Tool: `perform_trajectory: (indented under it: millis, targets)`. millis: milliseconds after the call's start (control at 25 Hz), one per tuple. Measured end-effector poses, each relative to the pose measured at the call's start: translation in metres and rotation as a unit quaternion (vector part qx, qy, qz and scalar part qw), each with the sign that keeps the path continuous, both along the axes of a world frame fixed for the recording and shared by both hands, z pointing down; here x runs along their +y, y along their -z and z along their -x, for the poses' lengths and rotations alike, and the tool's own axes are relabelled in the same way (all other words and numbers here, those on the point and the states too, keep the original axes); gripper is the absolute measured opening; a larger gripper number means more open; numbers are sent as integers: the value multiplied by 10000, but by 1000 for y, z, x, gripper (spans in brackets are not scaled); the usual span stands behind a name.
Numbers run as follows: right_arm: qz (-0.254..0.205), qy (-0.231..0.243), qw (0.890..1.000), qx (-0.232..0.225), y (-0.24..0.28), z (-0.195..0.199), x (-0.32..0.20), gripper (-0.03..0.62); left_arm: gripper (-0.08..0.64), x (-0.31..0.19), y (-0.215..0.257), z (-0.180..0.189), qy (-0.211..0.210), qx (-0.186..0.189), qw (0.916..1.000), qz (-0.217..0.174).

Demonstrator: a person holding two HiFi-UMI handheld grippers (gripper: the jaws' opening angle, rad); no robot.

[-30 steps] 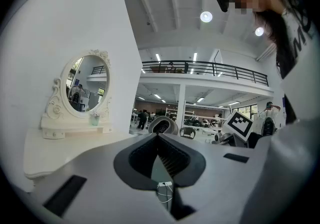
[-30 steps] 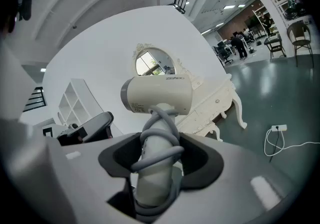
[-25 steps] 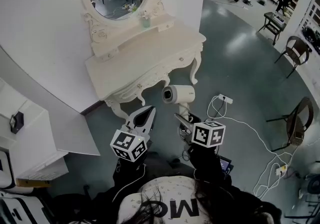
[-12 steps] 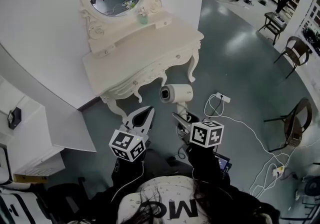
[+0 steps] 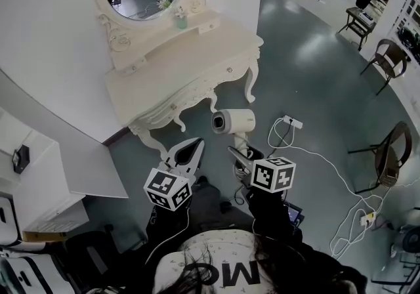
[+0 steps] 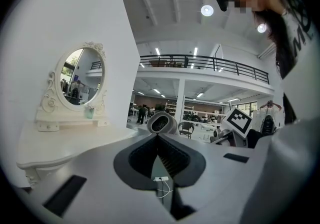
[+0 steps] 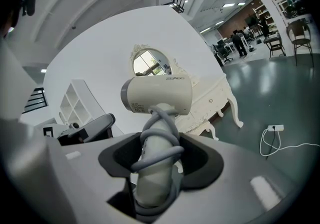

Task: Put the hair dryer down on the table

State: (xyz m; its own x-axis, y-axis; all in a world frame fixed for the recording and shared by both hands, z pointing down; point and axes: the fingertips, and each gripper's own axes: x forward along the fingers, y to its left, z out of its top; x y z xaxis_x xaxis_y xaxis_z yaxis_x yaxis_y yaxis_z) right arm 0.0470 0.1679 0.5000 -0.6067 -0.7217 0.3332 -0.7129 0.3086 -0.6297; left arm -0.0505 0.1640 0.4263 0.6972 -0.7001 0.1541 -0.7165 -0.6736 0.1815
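White plastic fills the middle of your right gripper view: the hair dryer (image 7: 157, 95) stands upright with its handle between the jaws of your right gripper (image 7: 157, 155), and they are clamped on it. A grey cord (image 7: 161, 149) is wound around the handle, so the pads press on cord and handle together. The handle's lower end is cut off behind the gripper body, and the barrel covers part of the mirror (image 7: 150, 62) behind it.

From the head view, your right gripper's jaws are mostly tucked under its marker cube (image 5: 272, 174); only one finger shows beside the handle. The dryer's barrel sits at centre frame, lying sideways above those jaws, over the grey floor (image 5: 315, 83). It is just off the front edge of the white table (image 5: 177, 69), which fills the upper left, and does not touch it.

Your left gripper (image 5: 187, 153), lower centre-left, has its jaws together with nothing between them; in its own view the tips meet in front of the dryer's round end. A small item under the mirror is too small to identify.
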Motion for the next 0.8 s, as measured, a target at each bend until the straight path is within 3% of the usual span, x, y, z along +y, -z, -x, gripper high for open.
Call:
perform_trajectory:
  millis: [440, 800]
  targets:
    - [80, -45, 10000, -10, -5, -4, -28, 235, 0, -25, -3, -6, -97, -87, 9999, 91]
    - [240, -29, 9996, 139, -15, 13, -91, 235, 2, -96, -13, 9, -141, 33, 9997, 193]
